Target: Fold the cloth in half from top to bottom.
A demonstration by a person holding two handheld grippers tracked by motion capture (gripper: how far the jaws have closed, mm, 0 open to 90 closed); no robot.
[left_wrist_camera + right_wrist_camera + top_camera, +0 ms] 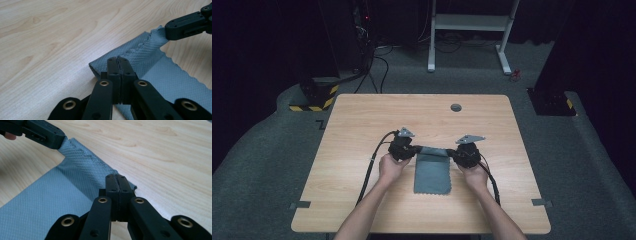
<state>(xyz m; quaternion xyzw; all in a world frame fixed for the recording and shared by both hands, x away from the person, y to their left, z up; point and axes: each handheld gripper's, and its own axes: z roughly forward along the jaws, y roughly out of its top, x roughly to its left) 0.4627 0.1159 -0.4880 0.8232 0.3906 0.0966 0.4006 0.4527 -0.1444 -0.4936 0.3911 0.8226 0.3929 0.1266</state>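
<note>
A grey-blue cloth (432,172) lies on the wooden table (362,120) near its front middle, its far edge lifted and rolled over between my two grippers. My left gripper (412,149) is shut on the cloth's far left corner (100,65); its jaws (119,60) press together on the fabric. My right gripper (457,153) is shut on the far right corner, its tips (116,177) clamped on the folded hem (82,157). In each gripper view the other gripper shows at the opposite end of the hem, pinching the cloth (150,47). The rest of the cloth (45,195) lies flat toward the person.
A round grommet hole (456,107) sits in the table near its far edge. Tape strips (300,204) (542,202) mark the front corners. Cables trail from both grippers toward the front edge. A white desk frame (469,30) and dark equipment stand on the floor beyond.
</note>
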